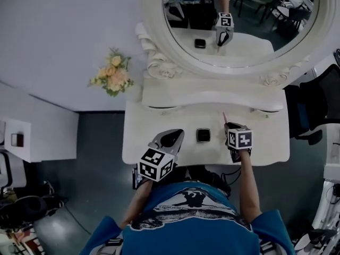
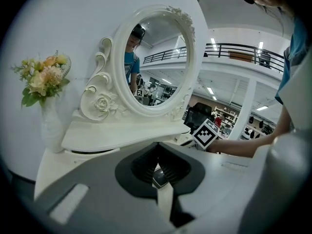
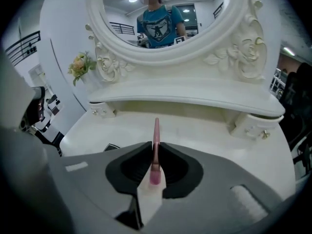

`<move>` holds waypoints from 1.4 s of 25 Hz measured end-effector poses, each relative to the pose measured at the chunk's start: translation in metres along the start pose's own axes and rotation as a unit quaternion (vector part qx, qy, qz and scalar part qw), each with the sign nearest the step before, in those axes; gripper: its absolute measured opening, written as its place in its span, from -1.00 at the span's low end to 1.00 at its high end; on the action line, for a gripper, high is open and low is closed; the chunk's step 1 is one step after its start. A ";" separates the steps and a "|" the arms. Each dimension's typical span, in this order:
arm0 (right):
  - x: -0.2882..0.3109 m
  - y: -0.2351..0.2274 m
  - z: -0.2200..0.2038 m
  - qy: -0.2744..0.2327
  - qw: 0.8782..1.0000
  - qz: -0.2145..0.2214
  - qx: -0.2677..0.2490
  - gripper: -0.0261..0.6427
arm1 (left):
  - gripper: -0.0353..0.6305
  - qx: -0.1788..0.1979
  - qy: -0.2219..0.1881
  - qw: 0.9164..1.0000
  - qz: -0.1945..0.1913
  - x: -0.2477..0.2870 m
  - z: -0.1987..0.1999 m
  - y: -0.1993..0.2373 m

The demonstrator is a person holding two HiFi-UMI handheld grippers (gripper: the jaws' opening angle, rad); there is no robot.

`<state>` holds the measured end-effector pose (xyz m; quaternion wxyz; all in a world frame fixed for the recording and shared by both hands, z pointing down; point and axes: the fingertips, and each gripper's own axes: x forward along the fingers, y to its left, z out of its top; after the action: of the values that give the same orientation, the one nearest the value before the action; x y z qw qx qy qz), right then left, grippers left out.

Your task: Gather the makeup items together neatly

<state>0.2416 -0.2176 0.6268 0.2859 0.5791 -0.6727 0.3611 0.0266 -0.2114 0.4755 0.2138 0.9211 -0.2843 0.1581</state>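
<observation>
Right gripper [image 3: 156, 147] fingers clamp a pink stick [image 3: 156, 130]; left gripper [image 2: 157, 145] fingers seemingly together.

readable text: none in any view
shirt print [image 1: 187, 202]: a dark figure above a line of lettering, too small to read
marker cubes [image 1: 156, 164]: black and white square patterns only, no letters or numbers

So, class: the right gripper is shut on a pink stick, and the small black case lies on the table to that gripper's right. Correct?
Not quite. The right gripper is shut on the pink stick, but the small black case lies on the table to that gripper's left, between it and the left gripper. The head view shows this.
</observation>
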 end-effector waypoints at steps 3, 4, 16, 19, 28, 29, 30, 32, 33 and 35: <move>-0.013 -0.021 -0.016 -0.001 0.999 -0.020 0.030 -0.76 | -0.85 0.006 0.006 1.000 -0.016 0.008 0.000 -0.011; -0.016 -0.027 -0.021 -0.001 0.999 -0.026 0.038 -0.76 | -0.85 0.008 0.008 1.000 -0.020 0.010 -0.001 -0.014; -0.023 -0.075 -0.085 0.013 0.988 -0.056 0.142 -0.76 | -0.85 0.015 0.018 0.999 -0.026 0.023 -0.006 -0.041; -0.017 -0.077 -0.093 0.009 0.985 -0.050 0.166 -0.76 | -0.85 0.016 0.023 0.999 -0.023 0.026 -0.008 -0.046; -0.014 -0.078 -0.099 -0.014 0.985 -0.031 0.169 -0.75 | -0.85 0.010 0.030 0.999 -0.007 0.038 -0.013 -0.055; -0.014 -0.078 -0.099 -0.017 0.985 -0.031 0.168 -0.75 | -0.85 0.010 0.030 0.999 -0.006 0.040 -0.013 -0.057; -0.014 -0.078 -0.099 -0.019 0.986 -0.032 0.165 -0.75 | -0.85 0.009 0.029 1.000 -0.006 0.043 -0.013 -0.059; -0.014 -0.078 -0.099 -0.025 0.986 -0.033 0.160 -0.75 | -0.85 0.008 0.028 1.000 -0.004 0.047 -0.014 -0.063; -0.014 -0.077 -0.099 -0.028 0.987 -0.033 0.158 -0.75 | -0.85 0.008 0.028 1.000 -0.003 0.049 -0.014 -0.065; -0.014 -0.076 -0.099 -0.032 0.987 -0.029 0.157 -0.75 | -0.85 0.007 0.027 1.000 -0.001 0.053 -0.014 -0.069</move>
<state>0.3155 -0.1337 0.6842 0.1802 0.6470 -0.5998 0.4350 0.1071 -0.1769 0.4886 0.2154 0.9182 -0.2762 0.1848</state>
